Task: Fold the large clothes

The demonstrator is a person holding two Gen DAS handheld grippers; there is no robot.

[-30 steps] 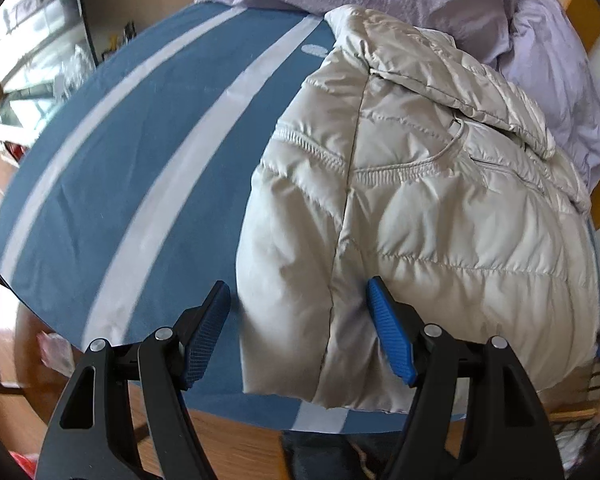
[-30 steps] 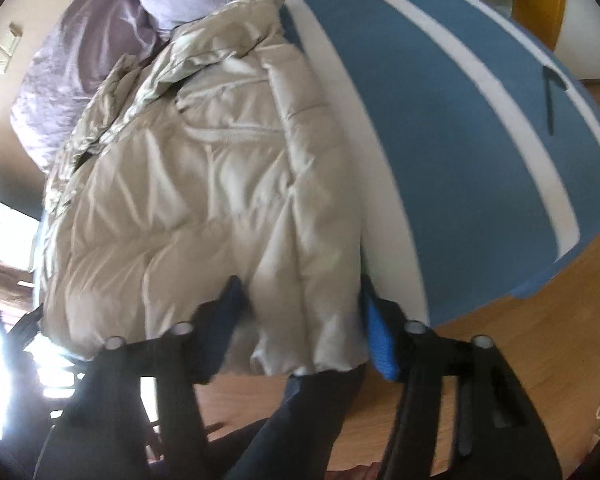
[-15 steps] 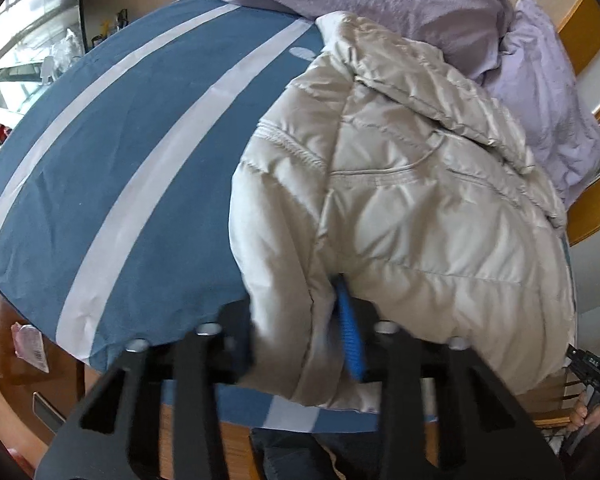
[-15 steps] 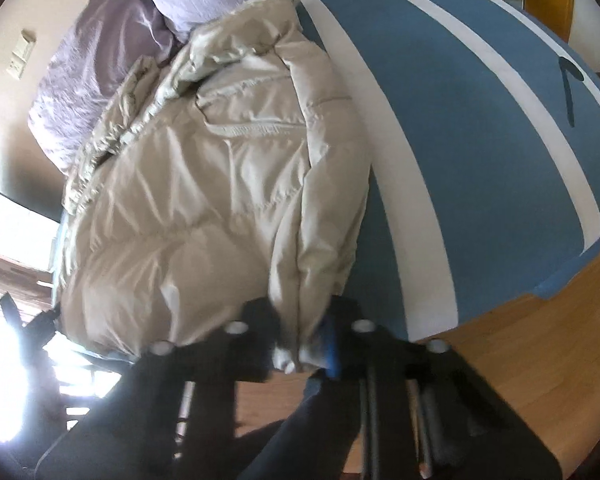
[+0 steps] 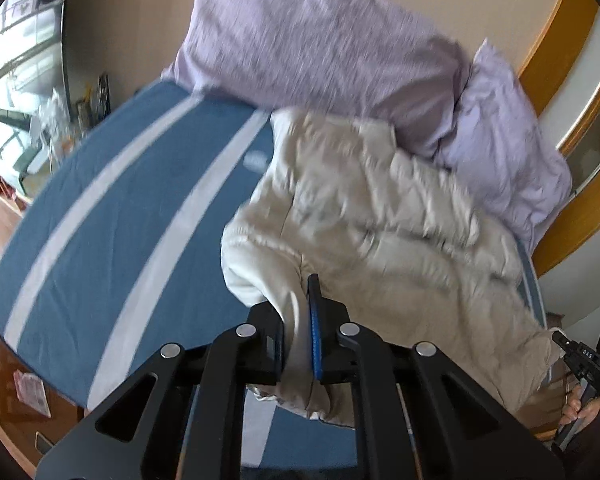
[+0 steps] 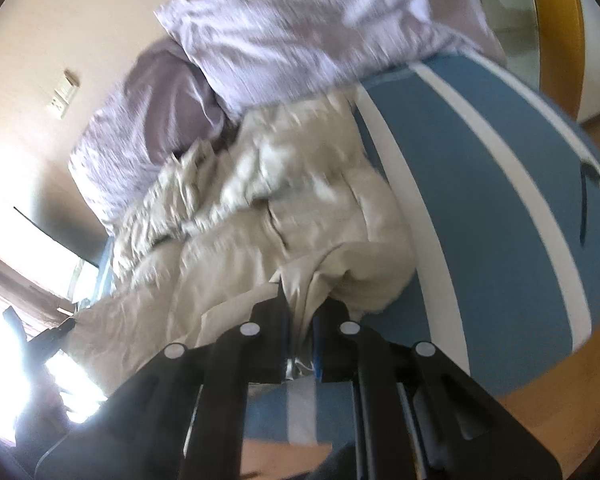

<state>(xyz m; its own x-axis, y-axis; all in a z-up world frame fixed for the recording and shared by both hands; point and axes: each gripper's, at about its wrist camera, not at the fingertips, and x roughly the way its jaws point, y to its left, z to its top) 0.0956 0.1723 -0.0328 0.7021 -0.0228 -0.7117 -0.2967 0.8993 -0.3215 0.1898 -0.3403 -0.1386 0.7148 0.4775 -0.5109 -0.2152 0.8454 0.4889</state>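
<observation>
A beige quilted puffer jacket (image 5: pixel 380 220) lies on a bed with a blue cover with white stripes (image 5: pixel 112 216). My left gripper (image 5: pixel 298 312) is shut on the jacket's near left bottom corner and holds it lifted off the bed. In the right wrist view the jacket (image 6: pixel 260 208) is bunched, and my right gripper (image 6: pixel 300 312) is shut on its near right bottom corner, also lifted. The other gripper (image 5: pixel 584 360) shows at the right edge of the left wrist view.
Lilac pillows and bedding (image 5: pixel 340 48) are piled at the bed's head, touching the jacket's collar; they show in the right wrist view too (image 6: pixel 292 36). Wooden floor (image 6: pixel 560 392) lies beyond the bed's foot. A wooden door frame (image 5: pixel 556 52) stands at the right.
Both grippers closed on the jacket's bottom corners and lifted the hem up and toward the pillows. The jacket is now bunched instead of lying flat.
</observation>
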